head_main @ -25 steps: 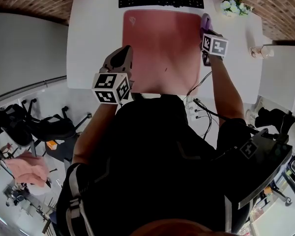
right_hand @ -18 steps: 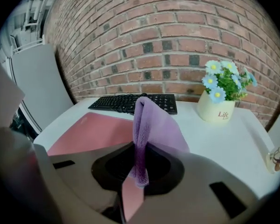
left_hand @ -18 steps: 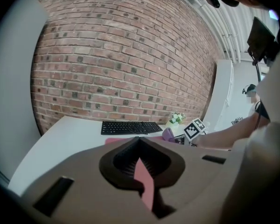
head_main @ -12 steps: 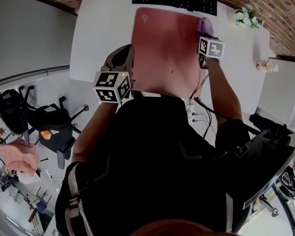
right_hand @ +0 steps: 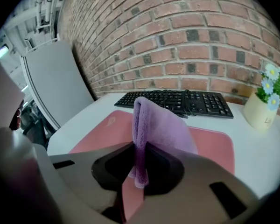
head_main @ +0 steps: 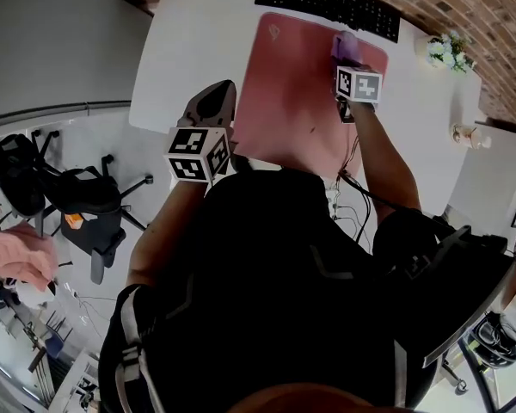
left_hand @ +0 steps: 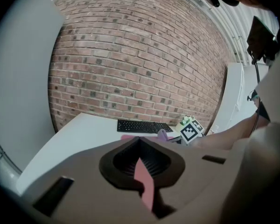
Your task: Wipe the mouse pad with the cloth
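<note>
Meanwhile the right claw slid the cloth onto the mouse pad.

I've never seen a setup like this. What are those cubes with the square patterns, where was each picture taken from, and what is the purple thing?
There is no robot here. A person at a white table holds a grasping tool in each hand, and the patterned cubes are part of those tools. One picture comes from a camera on the person's head, looking down. The other two come from cameras riding on each tool, looking along its jaws. On the table are a pink mouse pad, a black keyboard and a small pot of flowers. The right tool is shut on a purple cloth over the pad's far right part. The left tool is shut on nothing, by the pad's left edge.
</note>
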The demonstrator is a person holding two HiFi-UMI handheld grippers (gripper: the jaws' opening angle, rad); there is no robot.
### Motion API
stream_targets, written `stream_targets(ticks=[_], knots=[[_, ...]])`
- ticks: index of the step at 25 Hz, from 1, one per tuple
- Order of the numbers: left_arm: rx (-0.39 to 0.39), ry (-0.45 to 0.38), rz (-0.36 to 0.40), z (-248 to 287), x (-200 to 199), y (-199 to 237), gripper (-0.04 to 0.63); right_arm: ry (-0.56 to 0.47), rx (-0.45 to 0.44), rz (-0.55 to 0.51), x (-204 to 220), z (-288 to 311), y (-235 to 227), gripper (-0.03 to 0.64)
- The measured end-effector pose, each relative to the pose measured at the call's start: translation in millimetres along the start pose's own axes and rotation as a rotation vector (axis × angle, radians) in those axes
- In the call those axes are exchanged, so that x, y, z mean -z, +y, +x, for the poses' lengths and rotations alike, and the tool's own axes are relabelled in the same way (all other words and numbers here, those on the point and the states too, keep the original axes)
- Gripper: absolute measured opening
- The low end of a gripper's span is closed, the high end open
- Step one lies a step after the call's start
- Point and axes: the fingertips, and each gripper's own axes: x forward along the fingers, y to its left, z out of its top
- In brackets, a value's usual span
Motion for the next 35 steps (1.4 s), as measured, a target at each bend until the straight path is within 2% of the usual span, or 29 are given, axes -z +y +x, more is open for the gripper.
stream_targets(ticks=[6,12,21,24,35], knots=[[-0.055,-0.006,-0.024,-18,2,23,0.002,0.014,-0.039,-0.027,-10,21,28,0.054],[-0.129,-0.048,-0.056,-40,2,53,0.002,0.026,-0.074,-0.032,-14,39,54,0.054],[-0.173,-0.044,-0.106,-61,13,70,0.002,0.041,-0.117,-0.07,-24,58,89,0.054],[-0.187,-0.051,-0.134,-69,16,78,0.002,0.033,-0.152,-0.054,-29,65,107,0.054],[-0.265,-0.073,-0.158,-98,21,100,0.002,0.063,-0.203,-0.1,-33,90,154,0.054]])
